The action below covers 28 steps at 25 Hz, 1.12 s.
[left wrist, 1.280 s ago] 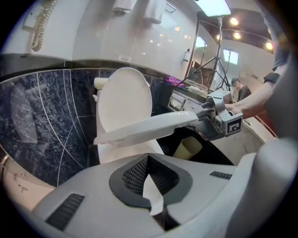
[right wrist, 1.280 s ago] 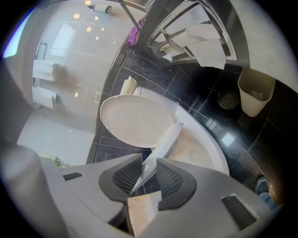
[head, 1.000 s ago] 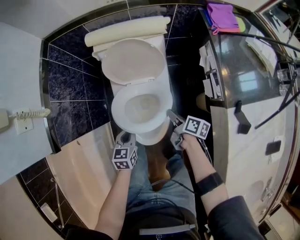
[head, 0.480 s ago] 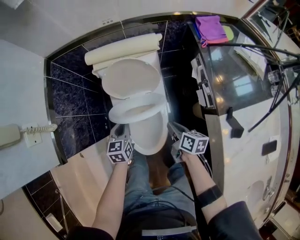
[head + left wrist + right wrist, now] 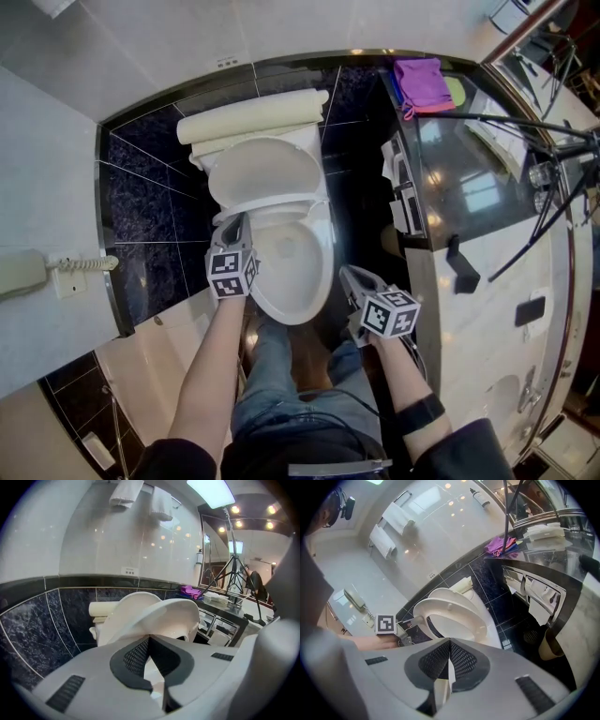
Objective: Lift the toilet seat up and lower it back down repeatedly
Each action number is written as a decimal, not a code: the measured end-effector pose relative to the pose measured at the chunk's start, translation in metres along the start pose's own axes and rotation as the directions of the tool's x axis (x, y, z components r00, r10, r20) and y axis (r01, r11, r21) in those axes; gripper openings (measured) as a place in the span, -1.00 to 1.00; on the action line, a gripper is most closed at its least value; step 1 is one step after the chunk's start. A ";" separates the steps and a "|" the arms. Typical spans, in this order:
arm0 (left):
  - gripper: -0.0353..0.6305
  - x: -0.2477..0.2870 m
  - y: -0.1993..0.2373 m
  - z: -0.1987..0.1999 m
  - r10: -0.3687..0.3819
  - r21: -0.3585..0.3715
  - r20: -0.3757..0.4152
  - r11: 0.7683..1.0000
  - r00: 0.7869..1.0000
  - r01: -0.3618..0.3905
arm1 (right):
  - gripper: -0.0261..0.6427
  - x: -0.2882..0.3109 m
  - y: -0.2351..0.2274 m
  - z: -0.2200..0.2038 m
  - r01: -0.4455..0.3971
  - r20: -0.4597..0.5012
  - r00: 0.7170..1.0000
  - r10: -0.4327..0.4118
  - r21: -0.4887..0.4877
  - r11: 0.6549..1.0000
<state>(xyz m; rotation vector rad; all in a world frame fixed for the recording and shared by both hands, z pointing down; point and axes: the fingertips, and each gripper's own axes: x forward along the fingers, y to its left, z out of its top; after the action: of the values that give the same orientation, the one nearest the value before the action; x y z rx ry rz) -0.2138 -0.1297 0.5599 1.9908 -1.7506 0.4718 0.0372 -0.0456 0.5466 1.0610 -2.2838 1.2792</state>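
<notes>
Seat (image 5: 461,611): stiff, smooth, probably light; lift under its rim. Left gripper (image 5: 236,225) closed there, right gripper (image 5: 347,274) closed, empty.

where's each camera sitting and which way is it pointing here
Head view: on the person's head, steeply down at the toilet; left tongs, right tongs, arms and legs show.
Left gripper view: on the left tongs, facing the half-raised toilet seat; only its tongs show.
Right gripper view: on the right tongs, facing the toilet seat from the side; the left tongs show too.
Shared: all show the purple cloth.
</notes>
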 end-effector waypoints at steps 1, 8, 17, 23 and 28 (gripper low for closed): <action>-0.89 0.005 0.003 0.004 0.002 0.006 0.007 1.000 1.000 -0.002 | -0.88 -0.001 -0.001 0.001 0.003 0.003 1.000 -0.003 0.002 1.000; -0.89 0.040 0.026 0.025 0.029 0.029 0.004 0.999 1.000 -0.029 | -0.88 -0.004 -0.001 0.003 0.016 0.015 1.000 -0.016 0.009 1.000; -0.89 0.023 0.038 0.028 0.054 0.049 0.002 0.997 0.999 -0.054 | -0.88 -0.007 0.006 0.007 0.015 0.030 0.999 -0.015 0.003 1.000; -0.89 -0.030 0.021 0.022 0.061 0.058 -0.007 0.996 0.998 -0.060 | -0.88 -0.024 0.015 0.017 0.018 0.045 0.999 -0.016 -0.048 0.999; -0.89 -0.090 -0.003 0.030 0.064 0.063 0.011 0.996 0.998 -0.065 | -0.88 -0.040 0.021 0.028 0.011 0.044 0.999 -0.005 -0.139 0.990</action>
<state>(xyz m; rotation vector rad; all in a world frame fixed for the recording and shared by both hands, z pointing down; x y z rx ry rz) -0.2246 -0.0699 0.4870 1.9870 -1.8311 0.5473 0.0509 -0.0443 0.4950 1.0578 -2.3600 1.0850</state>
